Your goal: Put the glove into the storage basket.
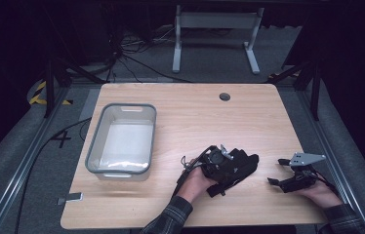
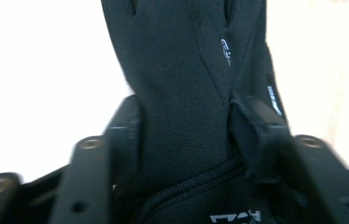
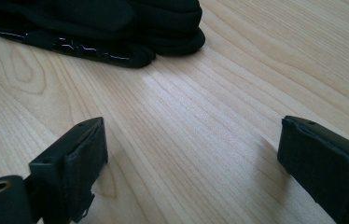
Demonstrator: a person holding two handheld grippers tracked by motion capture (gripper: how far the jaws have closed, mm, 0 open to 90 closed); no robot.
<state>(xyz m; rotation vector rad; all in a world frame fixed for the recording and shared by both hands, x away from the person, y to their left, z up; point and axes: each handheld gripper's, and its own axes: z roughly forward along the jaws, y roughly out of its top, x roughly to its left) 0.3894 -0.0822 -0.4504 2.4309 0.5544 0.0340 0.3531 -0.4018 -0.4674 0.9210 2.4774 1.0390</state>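
Note:
A black glove [image 1: 244, 163] with white lettering lies on the wooden table [image 1: 195, 112], right of centre near the front edge. My left gripper [image 1: 230, 168] lies low over it. In the left gripper view the glove [image 2: 182, 79] runs up between the jaws, and both pads press into its fabric by the zipper, so my left gripper [image 2: 190, 122] is shut on it. My right gripper [image 1: 277, 171] rests near the table's right front corner, a short way right of the glove. Its jaws [image 3: 191, 140] stand wide open over bare wood, with the glove [image 3: 116, 23] ahead of them.
A clear plastic bin with a grey rim [image 1: 152, 141] stands on the left half of the table. A round cable hole [image 1: 225, 96] sits near the far edge. Beyond the table stand a grey metal frame [image 1: 214, 22] and floor cables.

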